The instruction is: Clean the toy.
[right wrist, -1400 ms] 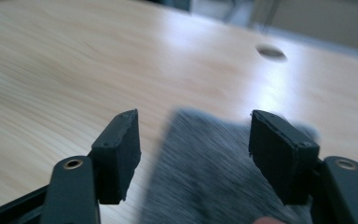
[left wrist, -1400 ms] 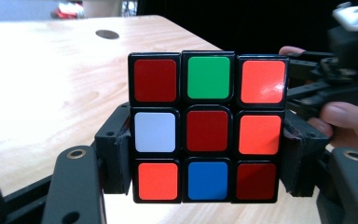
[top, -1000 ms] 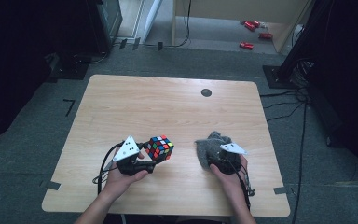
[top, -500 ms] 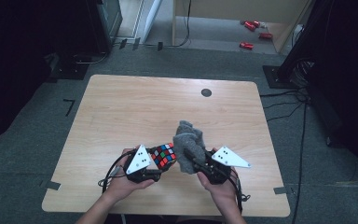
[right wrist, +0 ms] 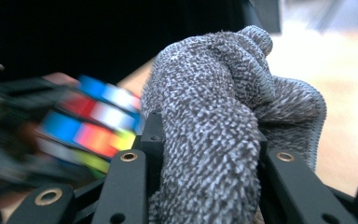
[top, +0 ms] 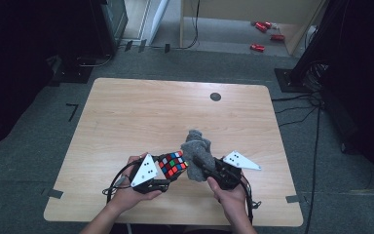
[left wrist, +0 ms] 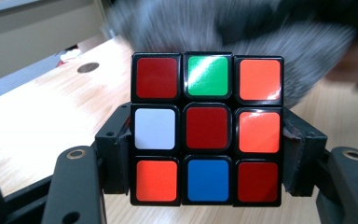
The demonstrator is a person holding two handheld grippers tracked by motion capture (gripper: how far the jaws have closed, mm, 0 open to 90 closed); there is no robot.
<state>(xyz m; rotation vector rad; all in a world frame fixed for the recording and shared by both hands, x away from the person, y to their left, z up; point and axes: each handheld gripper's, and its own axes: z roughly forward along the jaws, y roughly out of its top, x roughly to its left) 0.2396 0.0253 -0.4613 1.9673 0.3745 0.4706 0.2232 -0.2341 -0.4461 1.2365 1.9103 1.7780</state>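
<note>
Left gripper (left wrist: 207, 186): fingers clamped the cube's (left wrist: 207, 130) flat sides; rigid, glossy, slippery.
Right gripper (right wrist: 205, 154): fingers pinched the cloth (right wrist: 223, 121); soft, bunched.
Place: worktop's (top: 141, 112) near edge.

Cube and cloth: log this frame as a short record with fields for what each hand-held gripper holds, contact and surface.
left hand-held gripper: shut on cube, jaws on two opposite sides
right hand-held gripper: shut on cloth, bunched between the jaws
cube face toward left camera: red centre, mixed colours
contact: cloth against or right beside the cube; cannot tell which
surface: table
</note>
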